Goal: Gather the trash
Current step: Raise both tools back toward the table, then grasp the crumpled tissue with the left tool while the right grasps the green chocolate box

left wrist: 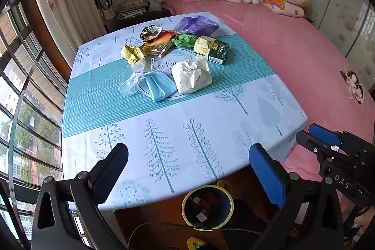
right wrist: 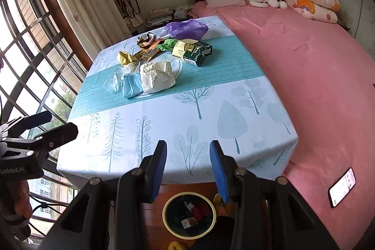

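Left wrist view: left gripper (left wrist: 187, 154) stands wide apart, empty. Right gripper (right wrist: 188, 151) is part-open, also empty. Beyond both jaws, on one table (left wrist: 164, 128), lies the trash pile (left wrist: 173, 57), perhaps ten pieces. Below the jaws sits one bin (right wrist: 189, 214).

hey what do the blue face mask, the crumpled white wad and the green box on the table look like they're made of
Face mask: soft matte nonwoven fabric, judging by its pleats and thin ear loops. White wad: probably paper, matte with sharp creases. Green box: printed cardboard with flat panels and crisp edges; its finish looks slightly glossy, though that is hard to tell.
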The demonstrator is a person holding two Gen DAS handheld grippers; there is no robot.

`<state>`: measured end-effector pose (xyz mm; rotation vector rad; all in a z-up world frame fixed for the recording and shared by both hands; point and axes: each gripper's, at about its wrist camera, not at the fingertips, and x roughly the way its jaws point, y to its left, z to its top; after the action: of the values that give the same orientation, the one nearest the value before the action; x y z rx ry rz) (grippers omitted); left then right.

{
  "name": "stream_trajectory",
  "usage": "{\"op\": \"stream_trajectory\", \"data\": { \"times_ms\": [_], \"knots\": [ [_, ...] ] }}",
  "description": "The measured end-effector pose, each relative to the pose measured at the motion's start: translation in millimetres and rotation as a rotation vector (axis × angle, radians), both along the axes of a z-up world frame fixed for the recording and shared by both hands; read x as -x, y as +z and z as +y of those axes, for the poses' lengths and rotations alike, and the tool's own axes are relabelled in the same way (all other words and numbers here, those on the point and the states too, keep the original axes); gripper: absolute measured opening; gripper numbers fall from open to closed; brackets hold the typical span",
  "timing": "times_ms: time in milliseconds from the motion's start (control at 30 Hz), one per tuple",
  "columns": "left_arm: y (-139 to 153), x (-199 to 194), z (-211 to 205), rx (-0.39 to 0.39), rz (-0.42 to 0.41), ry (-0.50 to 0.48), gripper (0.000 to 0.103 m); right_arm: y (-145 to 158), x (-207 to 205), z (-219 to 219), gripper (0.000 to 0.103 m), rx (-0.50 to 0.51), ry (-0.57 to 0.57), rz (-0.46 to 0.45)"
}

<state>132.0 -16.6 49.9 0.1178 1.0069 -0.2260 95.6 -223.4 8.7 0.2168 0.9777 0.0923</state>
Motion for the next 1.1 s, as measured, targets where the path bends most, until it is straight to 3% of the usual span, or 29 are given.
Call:
{"op": "stream_trajectory", "data": {
  "times_ms": [233, 467, 667, 800, 900, 933, 1100],
  "knots": [
    [-23, -90, -29, 0.012, 0.100, 0.108, 0.102, -21, -93, -38, 0.038, -0.031, 0.058, 0.060],
    [-66, -169, -50, 0.066, 0.233, 0.254, 0.102, -41, -169, -57, 0.038, -0.028, 0.158, 0.082],
    [-98, -215, -65, 0.032, 0.298, 0.299, 0.102, -56, -222, -60, 0.039, -0.045, 0.215, 0.103],
    [-119, -231, -73, -0.004, 0.334, 0.320, 0.100, -60, -247, -58, 0.060, -0.046, 0.259, 0.099],
    [-132, -239, -74, -0.006, 0.364, 0.334, 0.087, -62, -264, -54, 0.067, -0.032, 0.300, 0.089],
    [-136, -241, -73, -0.004, 0.376, 0.339, 0.078, -63, -269, -52, 0.069, -0.026, 0.317, 0.087],
    [-141, -245, -74, -0.048, 0.353, 0.357, 0.069, -73, -291, -37, 0.083, 0.043, 0.415, 0.075]
  ]
}}
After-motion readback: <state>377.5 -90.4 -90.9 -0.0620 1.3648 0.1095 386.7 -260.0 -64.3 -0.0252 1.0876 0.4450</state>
